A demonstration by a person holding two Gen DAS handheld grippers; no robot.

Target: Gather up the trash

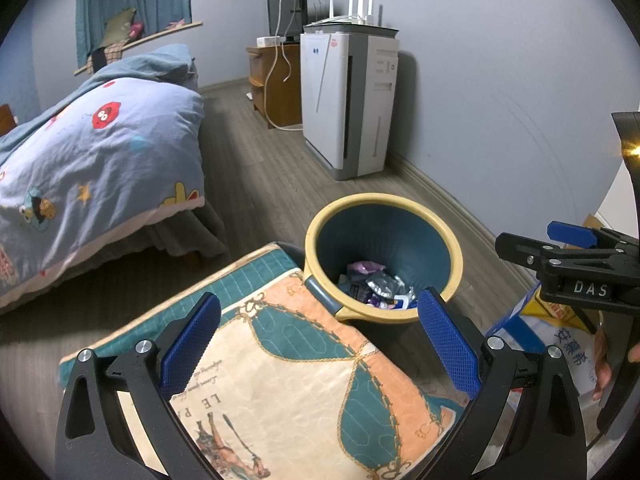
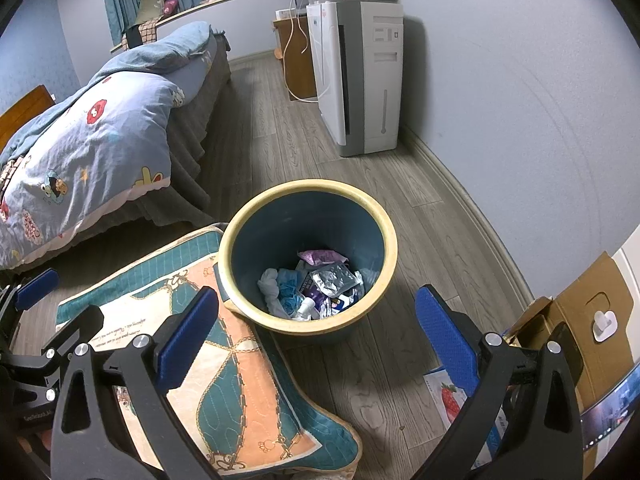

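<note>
With both the left gripper (image 1: 318,344) and right gripper (image 2: 316,338) spread wide and empty above the bin (image 2: 390,236), whose bottom holds wrappers (image 2: 320,284), the next piece is best dropped well inside its rim, clear of the cushion (image 2: 224,392) touching it.

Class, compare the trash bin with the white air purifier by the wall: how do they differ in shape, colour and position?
The trash bin is round and open-topped; the air purifier is a tall closed box. The trash bin is blue inside with a yellow rim; the air purifier is white and grey. The trash bin touches the patterned cushion; the air purifier stands against the wall. Both stand upright on the wooden floor.
</note>
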